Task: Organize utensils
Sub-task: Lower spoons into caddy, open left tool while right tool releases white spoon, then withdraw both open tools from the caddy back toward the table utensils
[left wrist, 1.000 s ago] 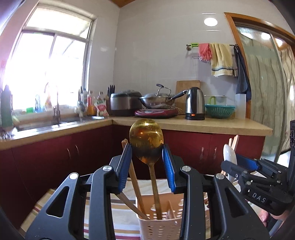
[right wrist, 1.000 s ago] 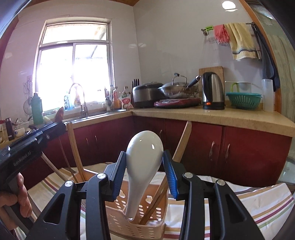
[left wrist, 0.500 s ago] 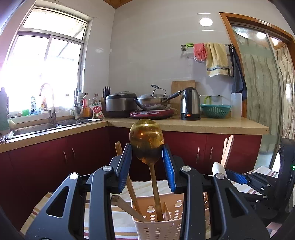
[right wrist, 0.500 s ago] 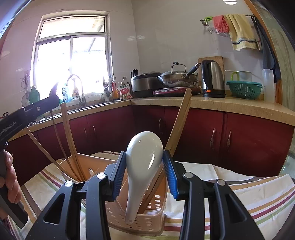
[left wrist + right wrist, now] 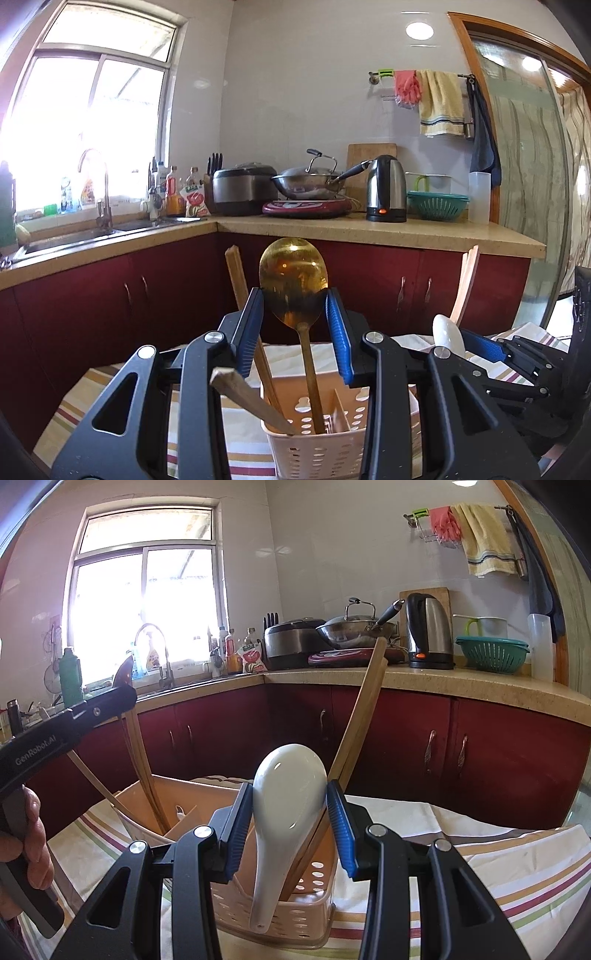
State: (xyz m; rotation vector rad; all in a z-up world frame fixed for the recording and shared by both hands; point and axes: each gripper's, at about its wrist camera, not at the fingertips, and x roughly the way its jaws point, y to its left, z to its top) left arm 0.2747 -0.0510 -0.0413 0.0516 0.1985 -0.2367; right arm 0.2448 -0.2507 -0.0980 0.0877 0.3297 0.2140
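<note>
- The left gripper (image 5: 294,319) clamps the gold spoon (image 5: 293,280) across its bowl, handle hanging at 6 o'clock into the caddy (image 5: 321,435).
- The right gripper (image 5: 290,814) pinches the white spoon (image 5: 286,805) by its bowl, with the handle tip low in front of the caddy's (image 5: 258,912) near wall and apparently not yet inside.
- Handling, as a judgement: the gold spoon looks like thin metal, light, stiff and slick, so a hold on the curved bowl may slip or swivel; the neck would be steadier.
- The white spoon looks ceramic (glossy, heavier, chip-prone), so it wants a gentle set-down, not a drop.
- Wooden chopsticks (image 5: 360,716) lean out of the caddy toward 1 o'clock in the right view; another pair (image 5: 242,295) stands at 11 o'clock of the gold spoon.
- Against the earlier frames, the caddy sits closer and lower under both cameras, and both holds look unchanged.
- In the left view the right gripper's white spoon now sits lower, at 4 o'clock.
</note>
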